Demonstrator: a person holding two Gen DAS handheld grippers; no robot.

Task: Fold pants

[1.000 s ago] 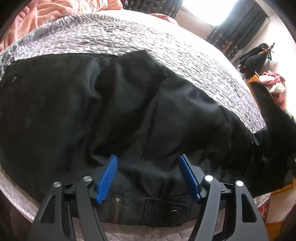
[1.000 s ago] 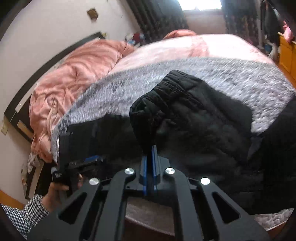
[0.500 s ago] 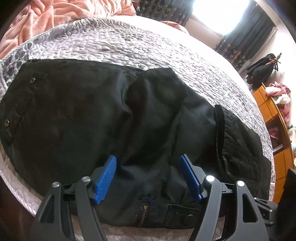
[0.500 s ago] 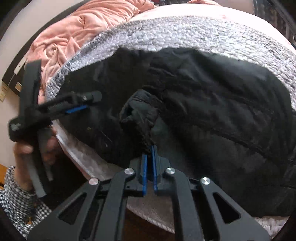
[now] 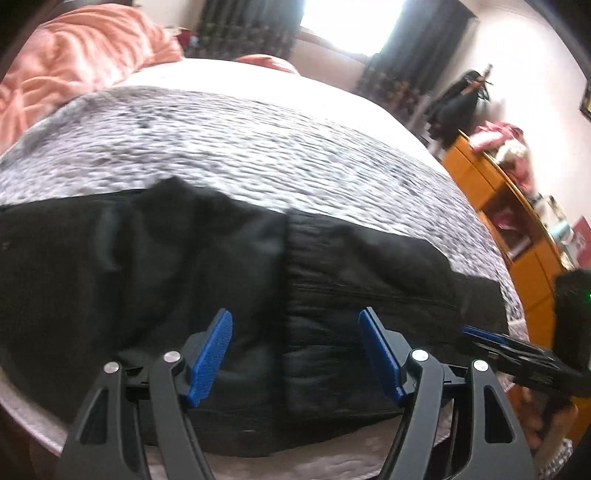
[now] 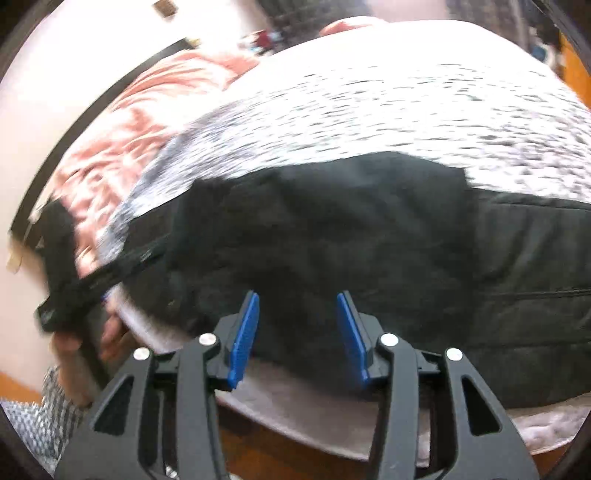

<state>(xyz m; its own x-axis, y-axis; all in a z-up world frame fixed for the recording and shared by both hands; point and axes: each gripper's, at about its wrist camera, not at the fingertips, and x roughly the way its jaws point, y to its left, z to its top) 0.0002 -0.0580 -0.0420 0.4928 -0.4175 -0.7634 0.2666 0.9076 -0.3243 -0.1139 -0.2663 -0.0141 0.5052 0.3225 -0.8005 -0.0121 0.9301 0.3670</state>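
Note:
The black pants [image 5: 207, 273] lie folded across the near edge of the grey quilted bedspread [image 5: 236, 147]. A ribbed cuff edge [image 5: 295, 258] runs across the top layer. My left gripper [image 5: 295, 332] is open and empty, low over the near part of the pants. My right gripper [image 6: 297, 314] is open and empty above the pants [image 6: 332, 229] near the bed's front edge. The right gripper also shows at the right of the left wrist view [image 5: 517, 350]. The left gripper shows, blurred, at the left of the right wrist view [image 6: 96, 280].
A pink duvet [image 5: 74, 62] is bunched at the far left of the bed. An orange wooden cabinet [image 5: 517, 206] with clothes on it stands to the right. A bright window with dark curtains [image 5: 347, 26] is behind the bed.
My right gripper has opened and let go of the pant cuff, which now lies flat on the folded pants. Both grippers have drawn back toward the bed's front edge.

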